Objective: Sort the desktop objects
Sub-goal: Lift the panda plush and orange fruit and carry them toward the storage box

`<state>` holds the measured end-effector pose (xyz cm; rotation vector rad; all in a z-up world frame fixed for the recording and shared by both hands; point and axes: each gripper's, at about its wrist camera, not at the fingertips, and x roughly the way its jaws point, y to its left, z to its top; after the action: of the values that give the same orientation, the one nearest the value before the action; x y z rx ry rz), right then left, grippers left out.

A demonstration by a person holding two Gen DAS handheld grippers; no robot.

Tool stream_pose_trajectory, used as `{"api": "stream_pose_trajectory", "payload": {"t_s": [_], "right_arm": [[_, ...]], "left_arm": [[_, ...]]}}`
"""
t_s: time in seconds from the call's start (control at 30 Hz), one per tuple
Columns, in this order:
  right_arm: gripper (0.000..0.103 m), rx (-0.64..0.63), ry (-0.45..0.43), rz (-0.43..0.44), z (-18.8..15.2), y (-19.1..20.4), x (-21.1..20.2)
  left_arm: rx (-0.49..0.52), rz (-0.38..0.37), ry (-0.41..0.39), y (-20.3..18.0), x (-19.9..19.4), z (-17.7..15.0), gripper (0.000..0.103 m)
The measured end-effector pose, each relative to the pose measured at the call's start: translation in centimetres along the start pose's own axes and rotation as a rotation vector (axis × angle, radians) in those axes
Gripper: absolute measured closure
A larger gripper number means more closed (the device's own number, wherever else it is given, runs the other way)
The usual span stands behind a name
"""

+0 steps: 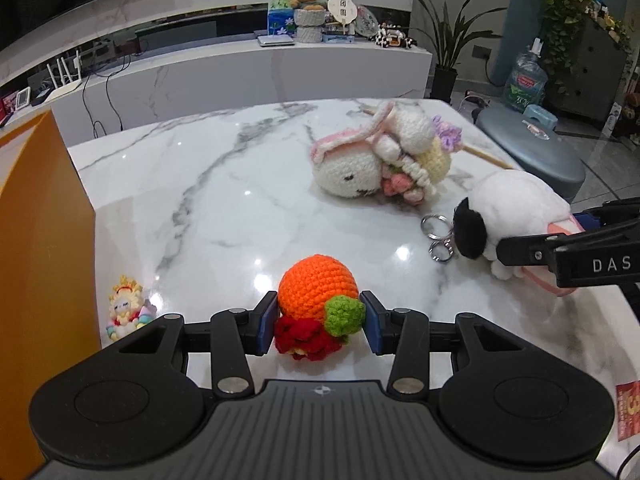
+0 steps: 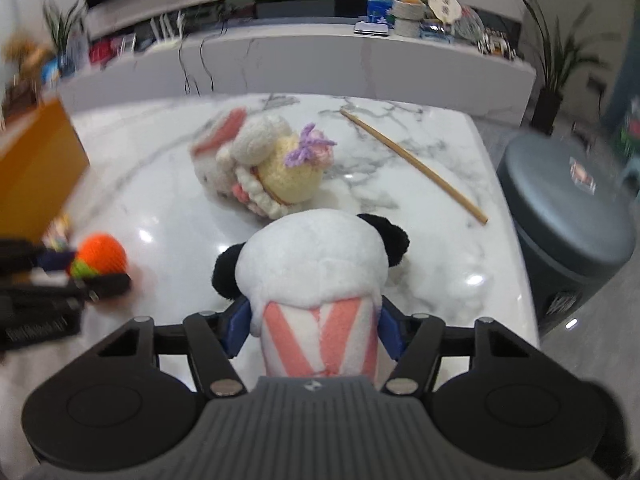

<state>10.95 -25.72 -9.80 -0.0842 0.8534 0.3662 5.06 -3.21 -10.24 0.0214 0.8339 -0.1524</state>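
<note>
An orange crochet fruit with a green leaf and a red knitted part sits on the white marble table. My left gripper is shut on it, a blue pad against each side. A white panda plush with black ears and a pink-striped body lies between the pads of my right gripper, which press on the striped body. In the left wrist view the panda plush is at the right, with key rings beside it. The orange fruit shows blurred at the left of the right wrist view.
A crochet bunny bundle lies mid-table, with a thin wooden stick behind it. A small figurine stands by an orange box at the left edge. A grey round stool sits off the table's right side.
</note>
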Motion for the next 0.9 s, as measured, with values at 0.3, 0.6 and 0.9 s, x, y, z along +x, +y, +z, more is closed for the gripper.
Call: {"api": "stream_pose_trajectory", "payload": {"t_s": [0.3,0.6,0.9], "right_arm": [[0.038,-0.015,-0.045,0.013,0.7,1.7,-1.7],[0.038,-0.027,-0.102,0.024,1.5,3.8,-4.2],[0.038,-0.050,-0.145,0.028,2.3,6.5,-6.3]], "left_arm": [[0.019,-0.030,-0.075,-1.2,-2.7,1.3,0.053],[0.016,-0.033,-0.125,-0.8,-5.6,1.7,0.053],[0.001,-0.044,-0.170,0.8,-8.8,2.1,0.053]]}}
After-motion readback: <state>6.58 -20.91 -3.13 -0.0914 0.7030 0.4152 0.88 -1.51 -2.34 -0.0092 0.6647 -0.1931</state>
